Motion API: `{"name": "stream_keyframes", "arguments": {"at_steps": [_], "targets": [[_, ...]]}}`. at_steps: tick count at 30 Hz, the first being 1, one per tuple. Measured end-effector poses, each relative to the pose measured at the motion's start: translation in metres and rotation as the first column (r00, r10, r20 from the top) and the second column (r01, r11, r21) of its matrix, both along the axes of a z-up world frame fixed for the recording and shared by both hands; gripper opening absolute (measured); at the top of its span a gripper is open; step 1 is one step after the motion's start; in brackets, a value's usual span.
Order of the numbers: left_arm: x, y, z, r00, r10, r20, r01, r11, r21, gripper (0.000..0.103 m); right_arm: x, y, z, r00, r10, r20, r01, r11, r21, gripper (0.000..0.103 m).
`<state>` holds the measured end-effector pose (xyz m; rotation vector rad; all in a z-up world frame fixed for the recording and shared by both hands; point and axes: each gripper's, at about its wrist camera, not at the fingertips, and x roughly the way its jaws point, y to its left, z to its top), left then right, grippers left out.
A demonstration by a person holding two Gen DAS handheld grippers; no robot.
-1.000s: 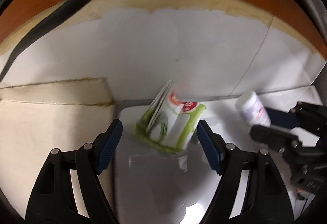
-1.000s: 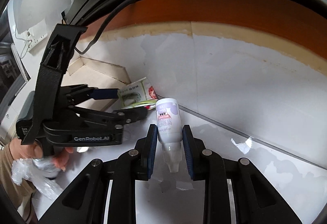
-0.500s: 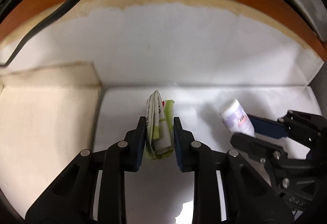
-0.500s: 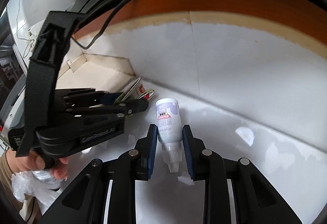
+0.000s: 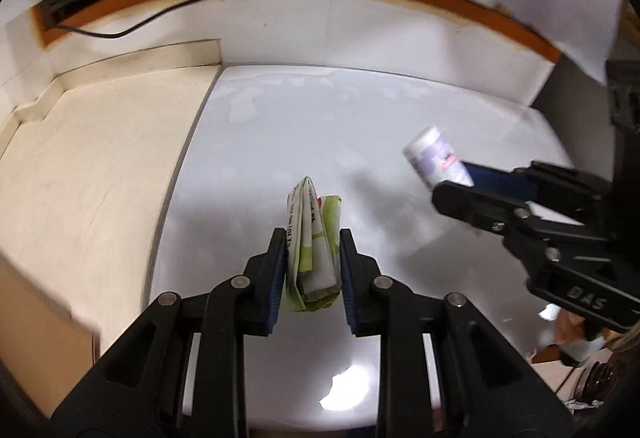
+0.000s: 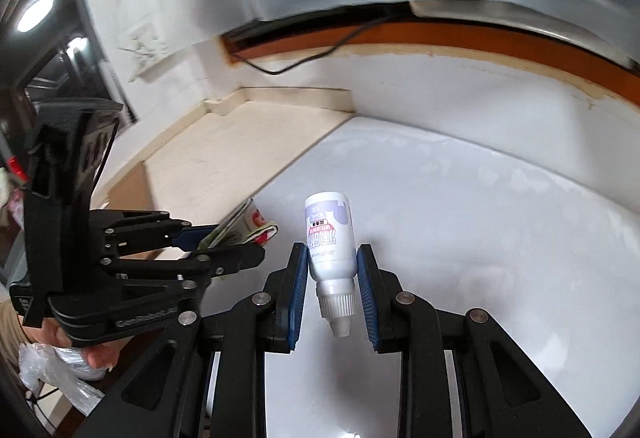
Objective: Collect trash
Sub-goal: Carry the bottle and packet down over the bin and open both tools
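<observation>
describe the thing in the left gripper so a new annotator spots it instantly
Over the glossy white counter, beside the beige ledge, the left gripper pinches a carton flattened and folded. It is green-and-white with a red spot, unlike the white bottle with a purple label in the right gripper.

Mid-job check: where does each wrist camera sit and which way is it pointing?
Left wrist: on the left gripper, angled down at the white counter; its fingers pinch a green-white wrapper.
Right wrist: on the right gripper, angled down likewise; its fingers clamp a small white bottle; a hand shows.
Shared: counter, both grippers, both items.
</observation>
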<state>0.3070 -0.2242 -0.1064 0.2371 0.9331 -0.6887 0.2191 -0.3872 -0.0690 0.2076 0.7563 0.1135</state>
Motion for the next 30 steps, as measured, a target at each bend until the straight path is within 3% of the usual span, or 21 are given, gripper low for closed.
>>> {"name": "stream_keyframes", "arguments": {"at_steps": [4,9,13,21,25,30], "targets": [[-0.05,0.02,0.019,1.0,0.015,0.003,-0.015,0.998,-0.063,0.022,-0.048,0.028,0.013,0.998,0.037,0.047,-0.036,0.999,-0.03,0.025],[-0.128,0.052,0.04,0.997,0.041,0.06,-0.038,0.998,-0.04,0.022,-0.121,0.07,0.021,0.989,0.113,0.096,-0.107,0.992,-0.059,0.025],[-0.187,0.074,0.035,0.991,0.076,0.107,-0.075,0.997,-0.013,0.022,-0.173,0.106,0.014,0.977,0.173,0.123,-0.158,0.979,-0.126,0.025],[-0.245,0.125,-0.028,0.972,0.225,0.064,-0.225,0.974,0.002,0.022,-0.229,0.153,-0.052,0.965,0.252,0.077,-0.235,0.954,-0.185,0.025],[-0.25,0.143,-0.067,0.957,0.289,0.008,-0.289,0.957,0.026,0.022,-0.234,0.17,-0.102,0.956,0.291,-0.027,-0.291,0.938,-0.187,0.025],[-0.252,0.157,-0.111,0.951,0.305,-0.054,-0.304,0.952,0.035,0.023,-0.226,0.177,-0.167,0.933,0.304,-0.191,-0.332,0.932,-0.143,0.025]]}}
